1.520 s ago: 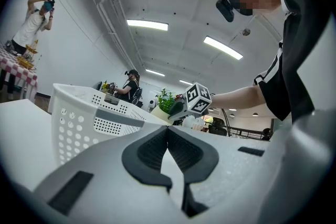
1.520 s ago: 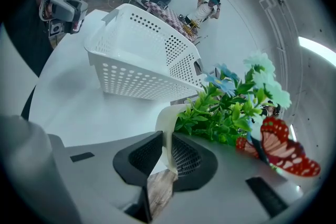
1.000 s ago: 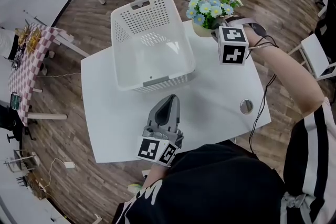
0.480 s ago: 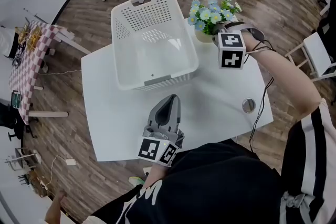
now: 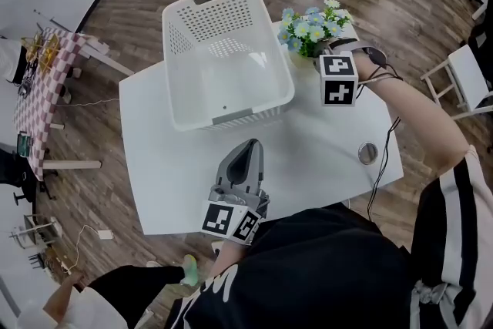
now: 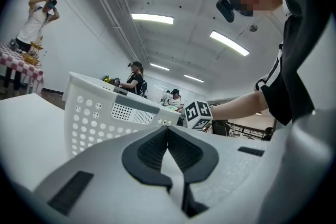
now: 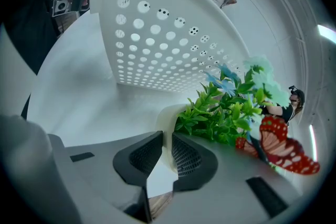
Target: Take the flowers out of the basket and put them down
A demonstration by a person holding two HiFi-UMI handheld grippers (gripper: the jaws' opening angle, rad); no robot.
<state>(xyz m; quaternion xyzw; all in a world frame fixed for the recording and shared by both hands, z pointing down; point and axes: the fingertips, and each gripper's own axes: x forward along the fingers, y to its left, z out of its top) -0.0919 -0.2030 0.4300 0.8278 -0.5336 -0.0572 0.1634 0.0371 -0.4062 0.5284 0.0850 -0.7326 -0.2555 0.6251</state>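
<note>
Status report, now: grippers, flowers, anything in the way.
Left gripper shut, empty, over near table edge. Right gripper shut on flower pot rim. Flowers out, beside basket. Nothing obstructing.

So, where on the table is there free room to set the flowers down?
Bare table lies between the front wall of the basket and the left claw, and runs right to the round metal disc. A narrower strip lies left of the basket. Crowded: the far right corner, where the flowers, held by the right claw, stand close beside the basket.
</note>
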